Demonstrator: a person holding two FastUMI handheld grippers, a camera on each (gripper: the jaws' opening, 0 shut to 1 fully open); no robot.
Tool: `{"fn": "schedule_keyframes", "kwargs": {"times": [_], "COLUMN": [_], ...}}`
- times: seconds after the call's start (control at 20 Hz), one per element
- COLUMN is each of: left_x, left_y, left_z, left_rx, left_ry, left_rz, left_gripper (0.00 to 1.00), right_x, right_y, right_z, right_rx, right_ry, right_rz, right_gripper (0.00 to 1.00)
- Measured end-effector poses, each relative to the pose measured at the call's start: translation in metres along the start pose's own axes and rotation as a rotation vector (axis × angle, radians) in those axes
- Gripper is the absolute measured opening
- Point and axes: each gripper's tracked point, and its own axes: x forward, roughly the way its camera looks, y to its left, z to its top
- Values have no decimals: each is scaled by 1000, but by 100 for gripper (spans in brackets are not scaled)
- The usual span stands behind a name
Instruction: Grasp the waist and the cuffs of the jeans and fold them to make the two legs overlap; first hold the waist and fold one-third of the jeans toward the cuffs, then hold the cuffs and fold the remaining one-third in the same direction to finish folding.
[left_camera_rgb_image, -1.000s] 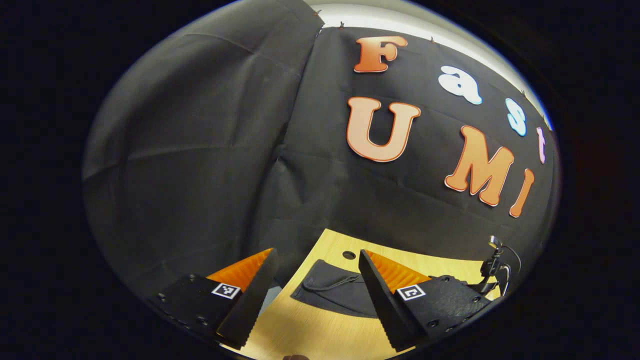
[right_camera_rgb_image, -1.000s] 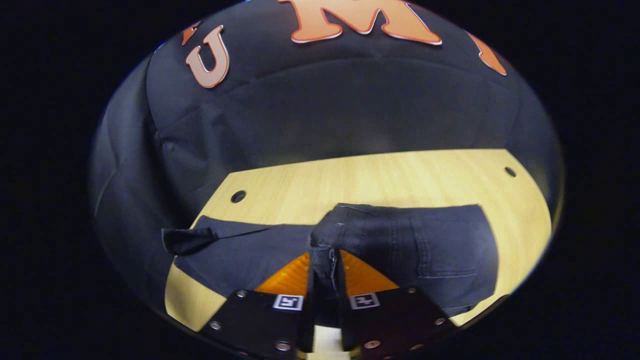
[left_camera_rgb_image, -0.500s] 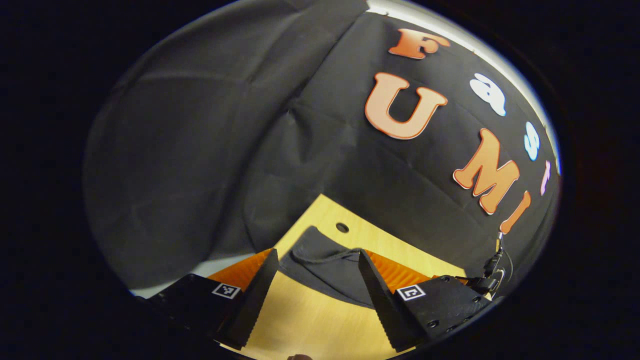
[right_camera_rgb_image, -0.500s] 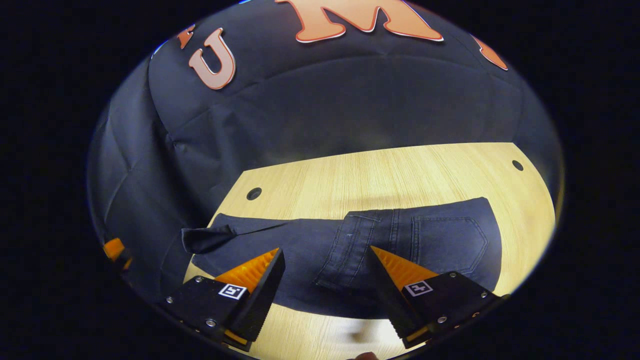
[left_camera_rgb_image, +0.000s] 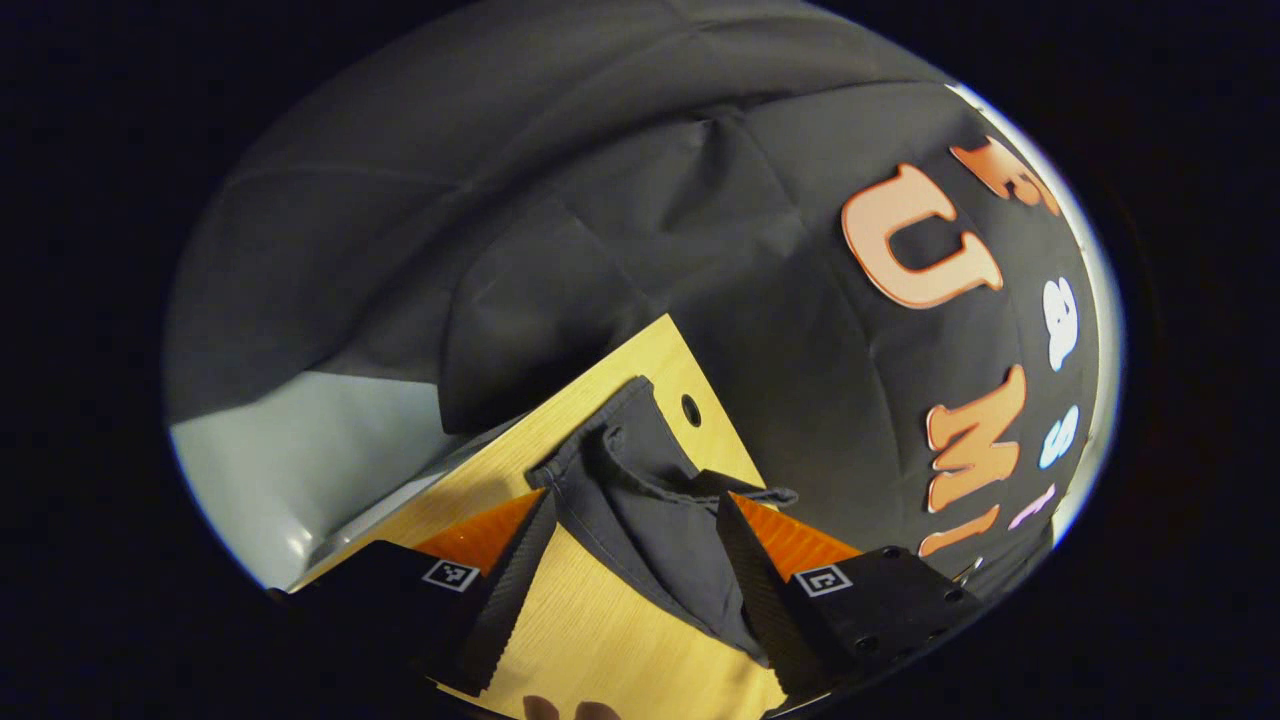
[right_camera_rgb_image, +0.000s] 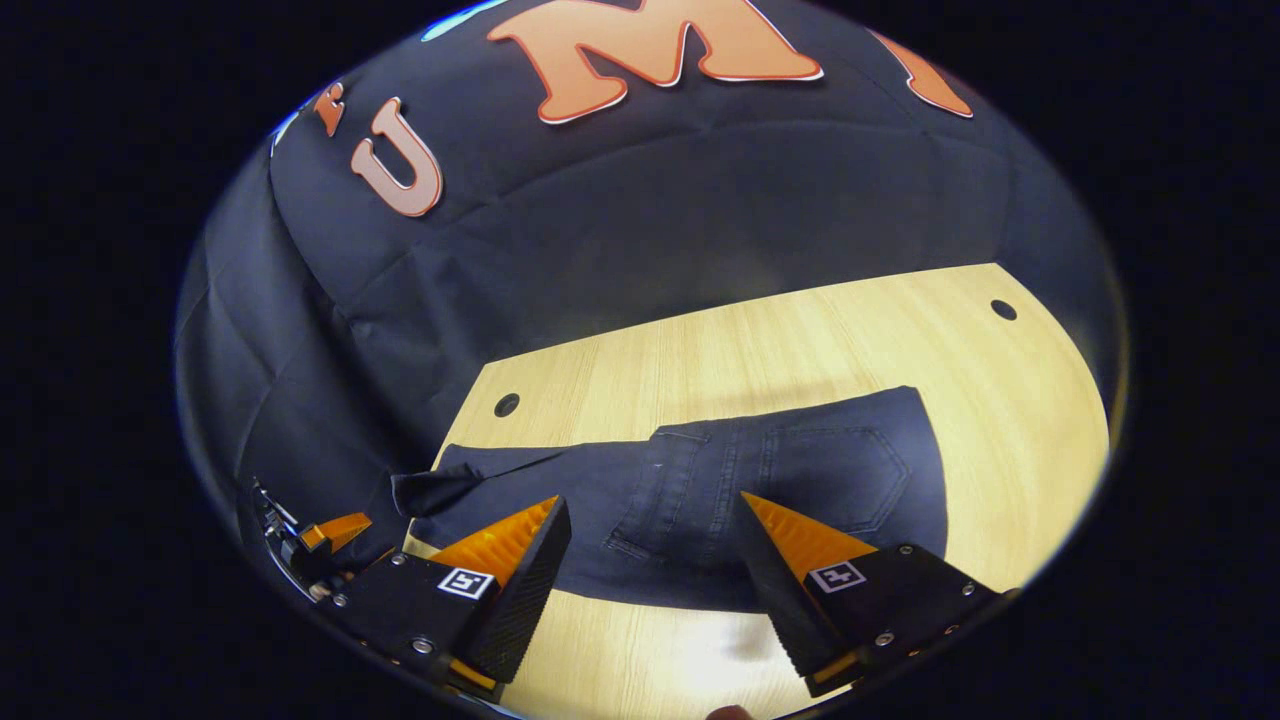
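One pair of jeans (right_camera_rgb_image: 760, 490) on one table (right_camera_rgb_image: 800, 330) — two claws, left claw (left_camera_rgb_image: 630, 560) and right claw (right_camera_rgb_image: 650, 560), both agape, empty.

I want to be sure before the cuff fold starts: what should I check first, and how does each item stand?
1. Waist third folded over the legs and lying flat: ok.
2. Right gripper open, off the cloth: ok.
3. Left gripper open, cuffs between its fingers: ok.
4. Cuffs flat and aligned: not ok, they are bunched, one corner flipped up.
5. Legs fully overlapping along their length: cannot tell.
6. Bare table beyond the jeans: ok.
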Motion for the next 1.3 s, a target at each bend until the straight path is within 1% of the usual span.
{"fn": "schedule_keyframes", "kwargs": {"times": [0.1,0.3,0.35,0.4,0.45,0.55,0.75,0.85,1.15,1.25,1.3], "left_x": [4,11,9,14,15,26,47,61,92,92,89], "left_y": [10,41,39,37,36,35,29,28,10,8,10], "left_z": [2,-1,2,6,11,14,20,20,21,17,21], "left_rx": [-48,-88,-117,-144,-163,-183,-176,-155,-124,-101,-85], "left_ry": [-13,-9,-20,-32,-47,-56,-40,-28,-20,20,-3], "left_rz": [-16,12,-8,-21,-34,-60,-73,-71,-70,-29,1], "left_gripper": [98,98,98,95,96,96,96,96,98,98,95], "right_x": [-5,-4,-5,-4,-4,-1,-2,-3,-8,-11,-13], "right_y": [-7,-13,-11,-10,-9,-11,-19,-24,-37,-39,-43], "right_z": [5,8,6,5,3,-2,-10,-11,-9,-7,-4], "right_rx": [21,82,95,106,112,119,146,168,232,235,231], "right_ry": [-13,-22,-21,-22,-20,-11,-5,-7,-20,-29,-38], "right_rz": [-7,-11,-5,2,3,-5,-19,-25,-29,-36,-41], "right_gripper": [99,99,99,99,99,99,99,99,99,99,99]}}
